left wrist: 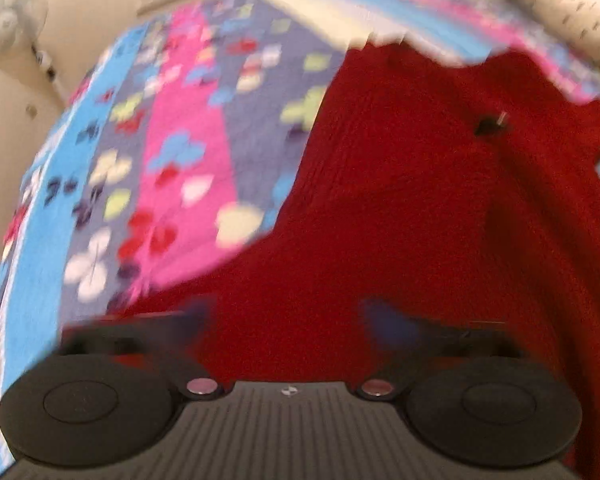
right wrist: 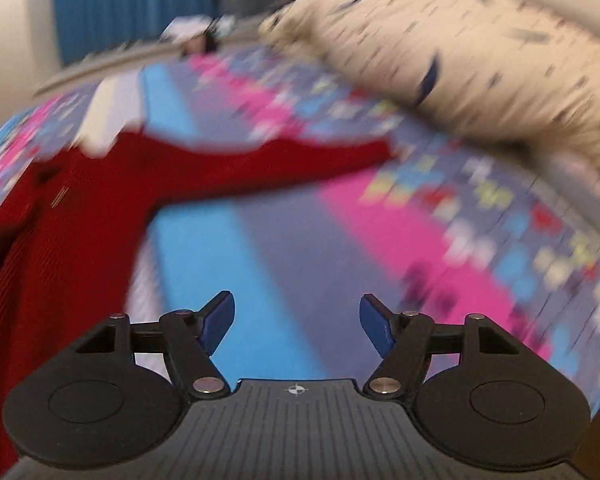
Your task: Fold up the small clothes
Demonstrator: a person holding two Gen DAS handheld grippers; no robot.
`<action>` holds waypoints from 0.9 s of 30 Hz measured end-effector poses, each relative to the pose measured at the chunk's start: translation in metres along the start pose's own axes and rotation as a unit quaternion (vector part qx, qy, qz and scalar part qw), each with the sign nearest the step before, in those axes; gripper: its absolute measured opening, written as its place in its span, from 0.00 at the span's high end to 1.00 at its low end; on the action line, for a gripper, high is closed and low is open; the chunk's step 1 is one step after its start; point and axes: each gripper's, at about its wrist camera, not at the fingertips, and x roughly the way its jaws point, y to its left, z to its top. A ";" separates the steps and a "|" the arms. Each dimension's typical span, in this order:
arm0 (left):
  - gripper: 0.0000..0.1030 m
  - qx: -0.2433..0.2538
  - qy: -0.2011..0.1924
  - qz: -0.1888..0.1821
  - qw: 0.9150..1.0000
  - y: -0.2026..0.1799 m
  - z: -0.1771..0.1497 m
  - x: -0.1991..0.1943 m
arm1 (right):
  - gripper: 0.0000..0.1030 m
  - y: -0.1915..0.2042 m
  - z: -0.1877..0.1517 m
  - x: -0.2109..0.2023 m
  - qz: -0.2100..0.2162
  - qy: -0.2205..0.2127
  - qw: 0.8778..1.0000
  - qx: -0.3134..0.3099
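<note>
From my left wrist, everything smears: my left gripper (left wrist: 288, 320) hangs over the red garment (left wrist: 412, 208), blue pads spread apart with red knit showing between them, contact unclear. The garment's right side is cut off; the butterfly bedspread (left wrist: 180, 152) lies left. From my right wrist, my right gripper (right wrist: 297, 322) gapes over bare bedspread (right wrist: 284, 240); the garment (right wrist: 72, 216) sits left, one sleeve reaching far right toward a blurred pillow (right wrist: 460, 52).

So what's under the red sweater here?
The red sweater lies spread on the butterfly-print bedspread, which shows all around it. Whatever lies beneath its middle is covered.
</note>
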 end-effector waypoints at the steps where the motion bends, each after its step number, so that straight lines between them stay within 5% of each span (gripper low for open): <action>1: 1.00 -0.012 0.013 -0.001 1.000 0.004 0.006 0.002 | 0.32 0.009 -0.007 -0.004 0.005 0.002 1.000 -0.013; 6: 1.00 -0.066 -0.043 0.087 0.993 0.065 0.025 -0.020 | 0.34 0.050 -0.007 -0.025 0.019 -0.028 0.997 -0.065; 9: 1.00 -0.123 -0.045 0.097 0.987 0.134 0.034 -0.038 | 0.33 0.054 0.005 -0.032 0.033 -0.037 0.997 -0.061; 11: 0.83 -0.189 -0.010 0.014 0.982 0.173 0.024 -0.041 | 0.33 0.059 0.008 -0.034 0.038 -0.037 0.997 -0.052; 13: 0.21 -0.229 0.003 -0.017 0.973 0.182 0.001 -0.043 | 0.33 0.063 0.009 -0.036 0.047 -0.034 0.997 -0.047; 15: 0.03 -0.248 0.015 -0.024 0.968 0.172 -0.023 -0.037 | 0.33 0.075 0.001 -0.040 0.051 -0.031 0.997 -0.054; 18: 0.03 -0.292 0.066 -0.087 0.950 0.150 -0.056 -0.005 | 0.32 0.088 -0.003 -0.043 0.060 -0.027 0.995 -0.075; 21: 0.05 -0.361 0.080 -0.081 0.925 0.143 -0.061 0.035 | 0.32 0.094 -0.005 -0.049 0.053 -0.024 0.995 -0.080; 22: 0.29 -0.382 0.062 -0.071 0.919 0.144 -0.061 0.034 | 0.32 0.094 -0.006 -0.050 0.051 -0.020 0.995 -0.080; 23: 0.63 -0.380 0.049 -0.074 0.921 0.145 -0.051 0.033 | 0.32 0.094 -0.006 -0.051 0.049 -0.017 0.995 -0.082; 24: 0.85 -0.353 0.050 -0.086 0.930 0.147 -0.036 0.031 | 0.32 0.095 -0.008 -0.053 0.047 -0.015 0.995 -0.088; 27: 0.85 -0.283 -0.013 -0.038 0.958 0.163 0.001 -0.003 | 0.32 0.099 -0.013 -0.055 0.038 -0.019 0.991 -0.125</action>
